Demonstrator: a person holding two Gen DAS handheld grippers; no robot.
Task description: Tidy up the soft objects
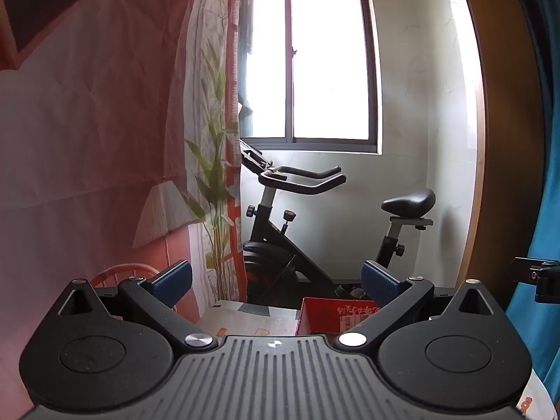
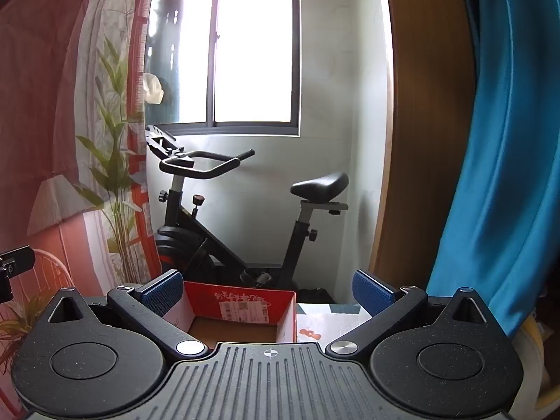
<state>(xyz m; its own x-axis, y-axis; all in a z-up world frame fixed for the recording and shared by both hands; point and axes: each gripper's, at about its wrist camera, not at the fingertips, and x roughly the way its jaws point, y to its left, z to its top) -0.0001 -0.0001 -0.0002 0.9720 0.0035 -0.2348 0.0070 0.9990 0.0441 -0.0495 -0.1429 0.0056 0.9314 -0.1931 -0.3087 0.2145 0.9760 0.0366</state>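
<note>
Both sets of jaws spread wide, nothing between the blue pads. Right gripper [image 2: 267,292] aimed slightly downward, straight over the red cardboard box [image 2: 238,306]; open top of the box just ahead and below, empty brown floor showing inside. Left gripper [image 1: 276,281] level beside it, with the same red box [image 1: 332,315] ahead and off to its right, half hidden behind the right finger. So, by judgement, right hand nearer to the box, left hand offset to the side.

No soft objects for sorting clearly in sight; possibly below the frame, cannot tell. Box sitting on a patterned surface [image 2: 329,318], long side lying across the view. Beyond it an exercise bike [image 2: 245,217] against the white wall, under a bright window [image 2: 241,45]. Printed red curtain [image 1: 105,140] close on the left, blue drape [image 2: 500,175] and wooden panel [image 2: 420,140] close on the right: a narrow lane, most free room straight ahead above the box.
</note>
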